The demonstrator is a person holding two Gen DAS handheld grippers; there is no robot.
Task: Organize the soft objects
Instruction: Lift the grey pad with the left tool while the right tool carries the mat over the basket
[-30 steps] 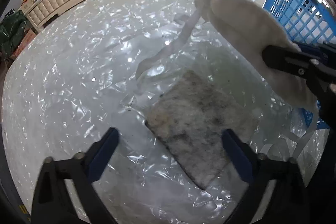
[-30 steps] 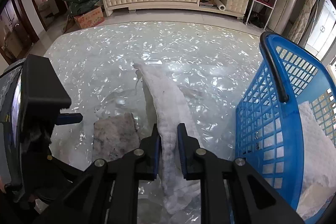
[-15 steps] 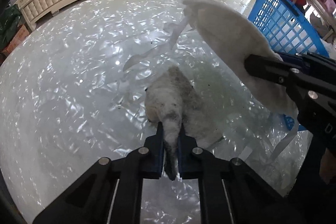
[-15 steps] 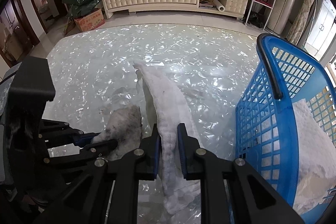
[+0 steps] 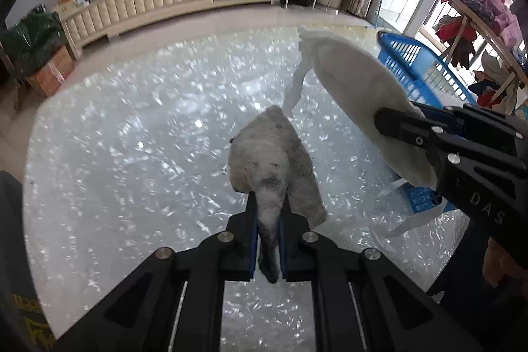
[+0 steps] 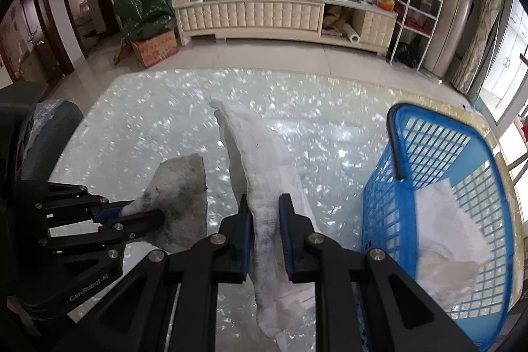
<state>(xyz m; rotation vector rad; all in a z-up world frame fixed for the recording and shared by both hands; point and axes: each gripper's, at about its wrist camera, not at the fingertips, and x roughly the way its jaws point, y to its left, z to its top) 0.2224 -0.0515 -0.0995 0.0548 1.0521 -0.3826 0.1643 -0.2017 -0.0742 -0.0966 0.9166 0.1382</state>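
Observation:
My left gripper (image 5: 268,213) is shut on a dirty grey soft pad (image 5: 270,150) and holds it lifted above the shiny table (image 5: 132,154). The same pad (image 6: 181,183) and the left gripper (image 6: 145,213) show at the left of the right wrist view. My right gripper (image 6: 265,216) is shut on a white soft pad (image 6: 254,150) with a loose white strap, held above the table. It also shows in the left wrist view (image 5: 359,94), at the right. A blue plastic basket (image 6: 396,137) stands to the right and holds white soft material (image 6: 448,230).
The table is covered with a glossy crinkled sheet (image 6: 313,108). A cream cabinet (image 6: 250,15) with clutter stands across the floor behind it. A white wire shelf (image 6: 415,18) is at the back right. A clothes rack (image 5: 475,18) stands beyond the basket.
My left gripper closed on the grey pad that lay flat on the table and has lifted it up. The right gripper has risen with the white pad.

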